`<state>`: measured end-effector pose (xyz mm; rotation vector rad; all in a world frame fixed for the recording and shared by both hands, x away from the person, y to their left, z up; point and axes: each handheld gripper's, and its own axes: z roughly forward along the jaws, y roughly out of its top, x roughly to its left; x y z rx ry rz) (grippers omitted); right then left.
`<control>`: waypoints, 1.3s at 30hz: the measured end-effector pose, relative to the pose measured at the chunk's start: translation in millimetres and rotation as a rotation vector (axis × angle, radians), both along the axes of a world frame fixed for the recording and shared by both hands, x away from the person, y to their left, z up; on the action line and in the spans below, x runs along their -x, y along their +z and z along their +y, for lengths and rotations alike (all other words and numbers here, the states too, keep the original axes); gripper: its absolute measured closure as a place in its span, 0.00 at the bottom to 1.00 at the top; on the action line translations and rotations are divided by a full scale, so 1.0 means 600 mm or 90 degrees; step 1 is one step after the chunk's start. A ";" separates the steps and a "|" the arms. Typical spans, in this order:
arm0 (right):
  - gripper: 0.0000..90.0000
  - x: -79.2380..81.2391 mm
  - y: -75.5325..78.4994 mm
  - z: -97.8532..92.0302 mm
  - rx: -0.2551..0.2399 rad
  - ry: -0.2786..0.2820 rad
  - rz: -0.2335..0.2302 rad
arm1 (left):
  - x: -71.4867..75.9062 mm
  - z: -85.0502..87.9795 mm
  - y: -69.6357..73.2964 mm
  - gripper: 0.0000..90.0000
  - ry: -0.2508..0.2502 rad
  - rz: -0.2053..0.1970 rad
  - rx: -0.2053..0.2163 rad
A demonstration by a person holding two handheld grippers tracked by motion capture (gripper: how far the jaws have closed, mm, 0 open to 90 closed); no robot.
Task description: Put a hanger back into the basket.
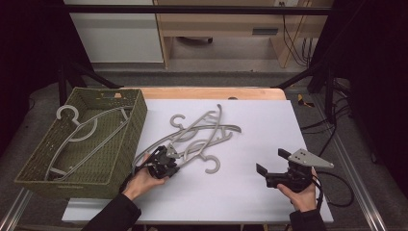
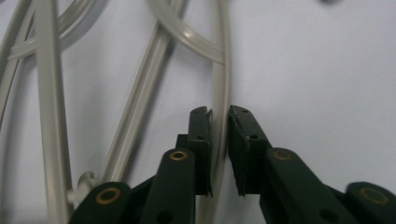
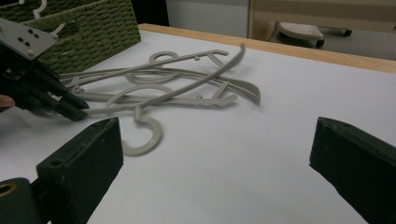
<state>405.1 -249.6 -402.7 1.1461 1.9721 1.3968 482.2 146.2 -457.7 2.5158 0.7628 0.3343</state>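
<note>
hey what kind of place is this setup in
Probably a lab or workshop recording bench rather than a home: a white-covered table inside a black metal frame, loose cables on the floor behind, and plain wooden furniture beyond.

— Looks like a lab or workshop: black frame rails [image 1: 192, 9] above a white-topped table [image 1: 269, 125].
— Agreed. Behind the table, bare wooden furniture [image 1: 226, 24] on a grey floor; right of the table, loose cables [image 1: 337, 120] trailing.
</note>
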 end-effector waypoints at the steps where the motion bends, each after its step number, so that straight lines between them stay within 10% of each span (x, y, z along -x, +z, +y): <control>1: 0.03 0.000 0.000 0.000 0.000 0.000 0.000 | 0.000 0.000 0.000 0.91 0.000 0.000 0.000; 10: 0.04 0.001 0.001 0.000 -0.002 0.001 0.000 | -0.001 -0.002 0.000 0.76 0.027 0.005 -0.006; 18: 0.04 0.001 0.002 0.002 0.002 0.005 -0.002 | -0.010 0.000 0.002 0.84 0.040 0.044 0.008; 26: 0.04 0.002 0.002 -0.001 0.001 0.004 -0.003 | 0.000 -0.006 0.004 0.91 0.032 0.011 -0.013; 39: 0.04 0.003 0.004 -0.002 -0.002 0.004 -0.008 | 0.031 0.015 0.056 0.91 0.034 -0.047 0.068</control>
